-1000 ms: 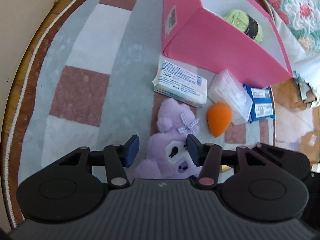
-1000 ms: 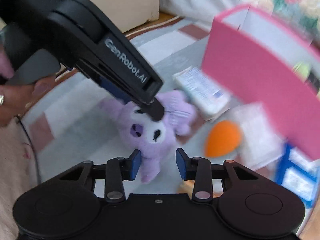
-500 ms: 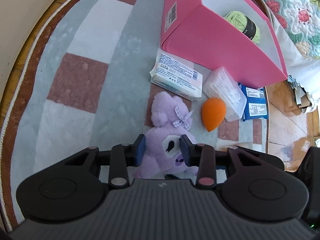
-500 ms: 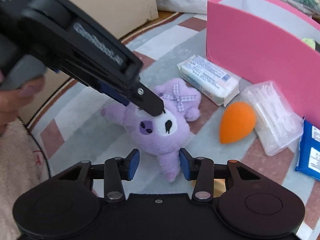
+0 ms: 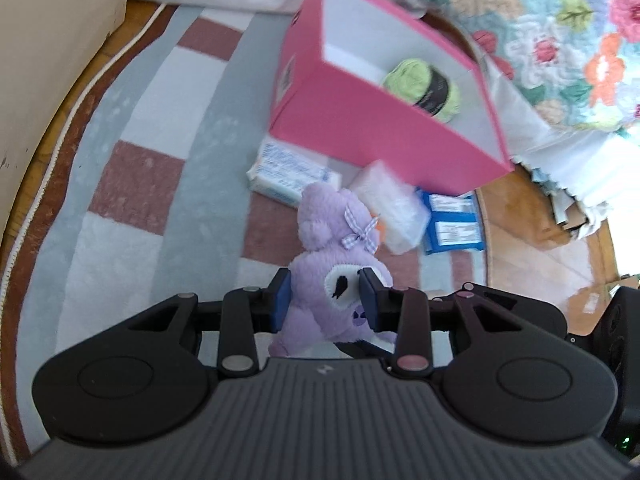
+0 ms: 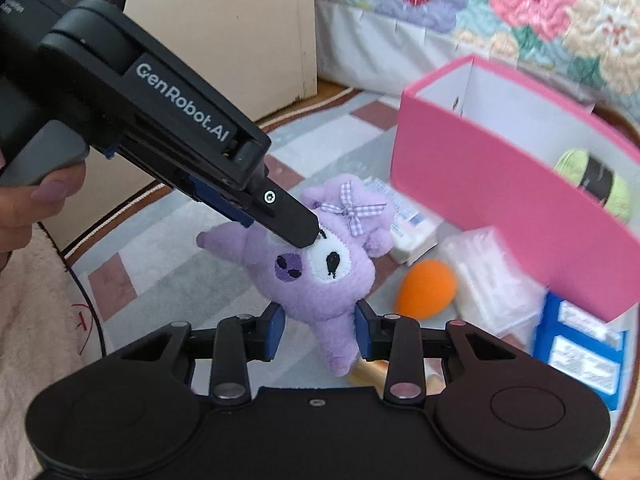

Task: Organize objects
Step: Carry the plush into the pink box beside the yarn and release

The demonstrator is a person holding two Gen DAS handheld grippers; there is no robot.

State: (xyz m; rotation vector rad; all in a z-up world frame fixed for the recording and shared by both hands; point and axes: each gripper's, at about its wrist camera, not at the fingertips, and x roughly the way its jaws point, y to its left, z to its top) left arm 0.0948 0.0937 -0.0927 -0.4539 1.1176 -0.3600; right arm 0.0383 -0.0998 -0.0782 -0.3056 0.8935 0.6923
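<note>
Nearby, orange sponge (image 6: 426, 285) lies beside pink box (image 6: 496, 184).

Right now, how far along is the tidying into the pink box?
Done: only the green yarn ball sits in the pink box. In hand: the purple plush toy is gripped by both the left gripper and the right gripper, apparently lifted off the rug. Left: the soap packet, orange sponge, clear plastic pack and blue packets lie outside.
</note>
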